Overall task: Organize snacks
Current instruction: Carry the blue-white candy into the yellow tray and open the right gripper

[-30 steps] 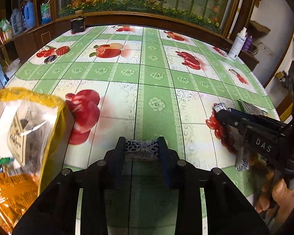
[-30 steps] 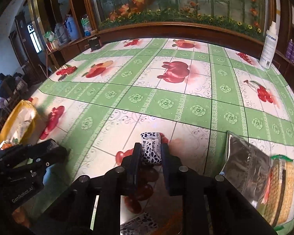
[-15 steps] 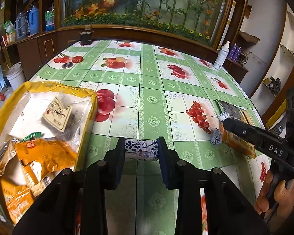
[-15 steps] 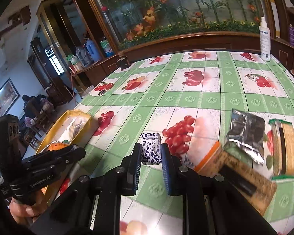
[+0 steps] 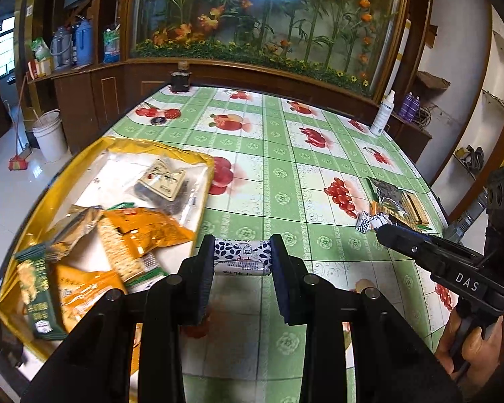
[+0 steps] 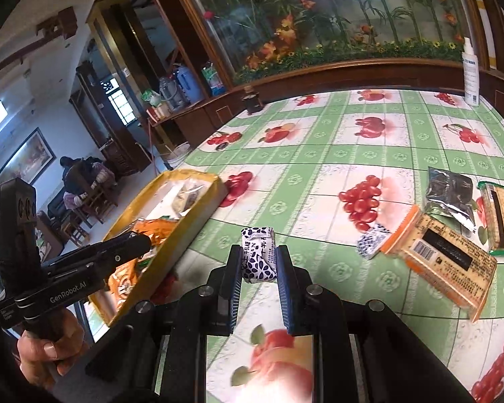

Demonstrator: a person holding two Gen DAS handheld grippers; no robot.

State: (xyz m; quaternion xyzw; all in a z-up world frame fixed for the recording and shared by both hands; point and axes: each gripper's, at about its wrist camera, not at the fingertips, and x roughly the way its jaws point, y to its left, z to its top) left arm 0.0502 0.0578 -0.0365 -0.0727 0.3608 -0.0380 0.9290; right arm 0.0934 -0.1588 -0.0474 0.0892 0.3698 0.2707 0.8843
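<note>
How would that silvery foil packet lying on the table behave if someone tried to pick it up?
The silver foil packet looks crinkled and fairly flat, so it is probably light and would likely flex or crumple in a pinch. Its shiny surface may be slippery. Lying flat on the tablecloth, it seems unlikely to roll.

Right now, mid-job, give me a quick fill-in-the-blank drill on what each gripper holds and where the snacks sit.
1. Each gripper, the left gripper and the right gripper, has its jaws shut on a blue-and-white wrapped ____.
2. The sorted snacks lie in a ____ tray at the table's left edge.
3. Loose on the tablecloth, one more candy touches the ____-edged cracker pack.

Missing words: candy; yellow; orange
</note>
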